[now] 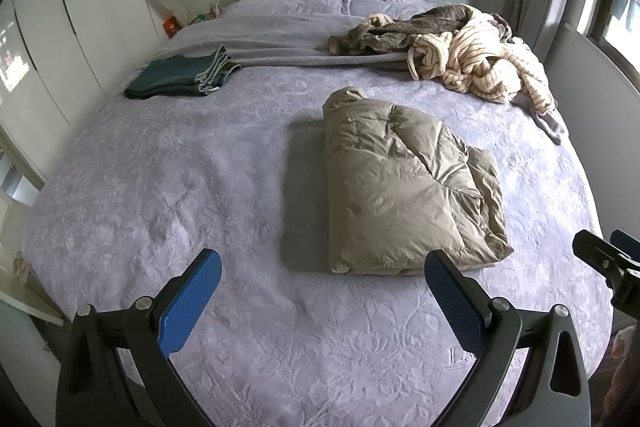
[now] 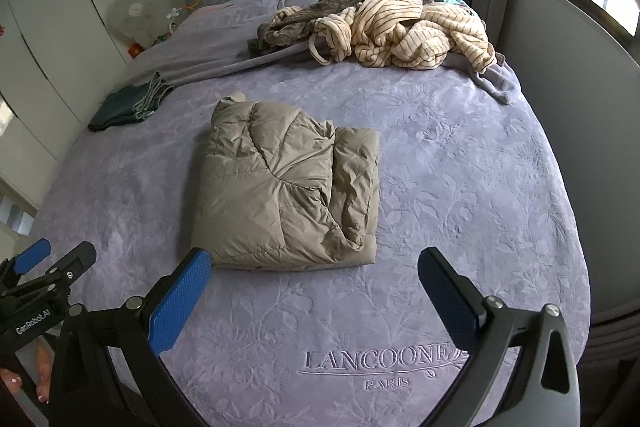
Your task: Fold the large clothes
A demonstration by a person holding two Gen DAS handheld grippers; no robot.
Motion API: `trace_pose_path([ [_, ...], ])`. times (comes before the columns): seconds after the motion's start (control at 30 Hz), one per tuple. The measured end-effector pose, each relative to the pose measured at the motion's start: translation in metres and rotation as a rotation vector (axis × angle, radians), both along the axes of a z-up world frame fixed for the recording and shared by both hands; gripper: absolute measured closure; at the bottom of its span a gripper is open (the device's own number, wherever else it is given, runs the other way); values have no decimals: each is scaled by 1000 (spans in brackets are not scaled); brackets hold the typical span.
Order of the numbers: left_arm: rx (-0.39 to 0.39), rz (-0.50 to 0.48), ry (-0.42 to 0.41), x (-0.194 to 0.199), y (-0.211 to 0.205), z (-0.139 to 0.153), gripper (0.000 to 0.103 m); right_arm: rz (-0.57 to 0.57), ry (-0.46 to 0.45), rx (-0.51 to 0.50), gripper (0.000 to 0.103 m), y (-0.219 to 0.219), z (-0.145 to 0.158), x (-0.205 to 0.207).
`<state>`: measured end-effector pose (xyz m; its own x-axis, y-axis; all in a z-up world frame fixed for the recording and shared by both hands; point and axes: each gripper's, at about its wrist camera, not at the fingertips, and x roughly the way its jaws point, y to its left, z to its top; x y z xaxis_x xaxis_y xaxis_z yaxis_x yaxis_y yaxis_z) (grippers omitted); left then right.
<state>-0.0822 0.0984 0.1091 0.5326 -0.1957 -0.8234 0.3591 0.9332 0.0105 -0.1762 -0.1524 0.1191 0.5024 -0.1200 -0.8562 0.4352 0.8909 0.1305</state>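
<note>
The puffy jacket (image 2: 288, 187) lies folded into a thick, roughly square bundle on the bed (image 2: 460, 187), just ahead of our jaws. In the right wrist view it sits ahead and slightly left of centre, its near edge close to the left blue pad; in the left wrist view it sits ahead and to the right. Its shell is a smooth, slightly shiny khaki fabric, quilted, creased and plump with filling.

Both the left gripper (image 1: 322, 287) and the right gripper (image 2: 314, 283) hover with jaws wide apart, holding nothing. We judge that this fold is done and the step in hand is the move to the next garment.

Further ahead and to the right, a loose heap of clothes (image 2: 400, 27) waits: a soft cream striped fleece tangled with a brownish plush piece. The next move calls for reaching past the jacket, pinching one piece free and spreading it flat.

Ahead to the left, folded jeans (image 1: 180, 77) lie flat. The bed cover is a mauve velvety fabric embossed with leaves.
</note>
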Motion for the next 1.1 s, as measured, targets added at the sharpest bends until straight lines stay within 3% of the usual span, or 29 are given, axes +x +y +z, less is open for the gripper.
trace_pose_path([
  [1.1,0,2,0,-1,1,0,1,2,1,-2,0,0,1,0],
])
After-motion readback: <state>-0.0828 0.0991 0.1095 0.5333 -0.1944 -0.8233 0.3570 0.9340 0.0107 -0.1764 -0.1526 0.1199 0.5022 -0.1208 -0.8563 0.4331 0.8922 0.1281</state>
